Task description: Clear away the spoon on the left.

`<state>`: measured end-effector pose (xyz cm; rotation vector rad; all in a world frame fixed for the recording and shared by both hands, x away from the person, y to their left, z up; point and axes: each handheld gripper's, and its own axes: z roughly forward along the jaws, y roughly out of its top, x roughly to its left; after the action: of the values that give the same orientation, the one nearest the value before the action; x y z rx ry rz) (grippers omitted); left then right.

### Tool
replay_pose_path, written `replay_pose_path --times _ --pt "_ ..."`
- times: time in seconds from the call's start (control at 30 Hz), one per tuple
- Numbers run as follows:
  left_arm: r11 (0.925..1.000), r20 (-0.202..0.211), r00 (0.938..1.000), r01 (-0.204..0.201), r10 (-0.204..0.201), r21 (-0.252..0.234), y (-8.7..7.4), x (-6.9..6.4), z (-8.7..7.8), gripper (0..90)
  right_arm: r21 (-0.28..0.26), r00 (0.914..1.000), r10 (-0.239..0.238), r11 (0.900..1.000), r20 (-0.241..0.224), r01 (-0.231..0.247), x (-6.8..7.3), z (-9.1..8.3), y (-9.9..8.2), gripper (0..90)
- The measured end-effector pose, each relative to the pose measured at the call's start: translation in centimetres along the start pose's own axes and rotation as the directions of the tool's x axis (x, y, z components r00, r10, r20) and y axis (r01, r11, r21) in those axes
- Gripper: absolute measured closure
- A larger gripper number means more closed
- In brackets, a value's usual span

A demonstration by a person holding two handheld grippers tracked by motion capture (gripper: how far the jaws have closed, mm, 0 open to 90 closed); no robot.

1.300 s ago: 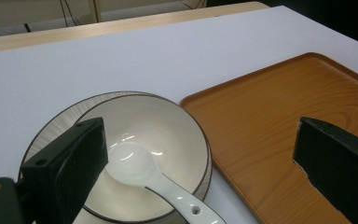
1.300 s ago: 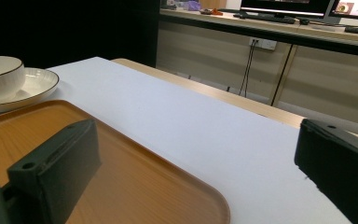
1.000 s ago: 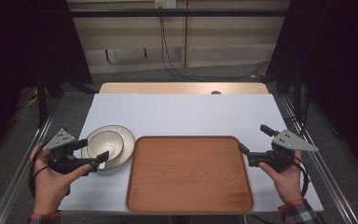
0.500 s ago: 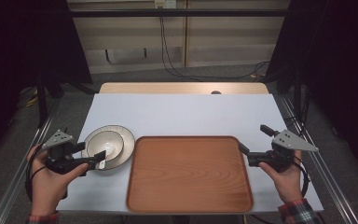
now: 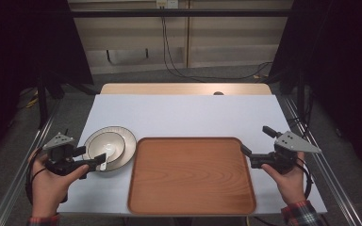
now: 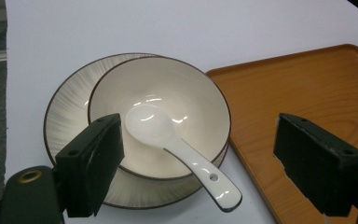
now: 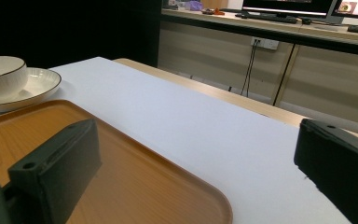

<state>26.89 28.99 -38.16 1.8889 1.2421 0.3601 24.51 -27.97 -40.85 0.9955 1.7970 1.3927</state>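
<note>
A white ribbed plate [image 5: 124, 140] lies on the table left of a wooden tray [image 5: 191, 176]. On the plate stands a white bowl [image 5: 102, 144] with a white spoon [image 5: 103, 163] in it, its handle sticking out over the rim. In the left gripper view the spoon [image 6: 151, 123] rests in the bowl [image 6: 168, 88] on the plate [image 6: 63, 112]. My left gripper [image 5: 92, 157] is open, its jaws either side of the spoon handle [image 6: 200, 154] and not touching it. My right gripper [image 5: 254, 140] is open and empty at the tray's right edge [image 7: 200, 158].
The white tabletop [image 5: 184, 113] stretches bare behind the tray to a wooden strip at the far edge. The tray [image 7: 121, 186] has nothing on it. Metal rails run along both table sides. Cables hang at the back wall.
The left gripper has shifted only slightly beside the plate. The right gripper has stayed where it was.
</note>
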Motion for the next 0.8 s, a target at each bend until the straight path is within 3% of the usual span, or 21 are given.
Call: replay_pose_path --times 0.33,0.37,0.5,0.6,0.8 --pt "0.9981 -0.002 0.9999 0.014 -0.014 0.060 -0.8 -0.1 0.9 19.1 0.005 1.0000 -0.001 1.0000 -0.004 0.001 0.1 0.2 -0.1 0.0" --pt "0.9966 0.006 1.0000 0.002 -0.002 0.082 -0.8 -0.1 0.9 20.6 0.004 1.0000 -0.002 1.0000 -0.007 0.002 0.0 0.2 -0.1 0.0" --pt "0.9925 0.024 0.9995 0.019 -0.022 0.121 -1.2 0.0 1.1 26.1 0.001 0.9999 -0.002 1.0000 -0.012 0.002 0.0 0.3 -0.1 0.0" --pt "0.9910 0.013 0.9996 0.024 -0.026 0.132 -1.4 0.1 1.2 30.1 0.004 0.9999 -0.003 1.0000 -0.016 0.003 0.1 0.4 -0.1 0.1" --pt "0.9862 0.032 0.9990 0.026 -0.031 0.163 -1.6 0.1 1.3 40.6 0.003 0.9999 -0.005 1.0000 -0.010 0.005 0.1 0.5 -0.1 0.1"
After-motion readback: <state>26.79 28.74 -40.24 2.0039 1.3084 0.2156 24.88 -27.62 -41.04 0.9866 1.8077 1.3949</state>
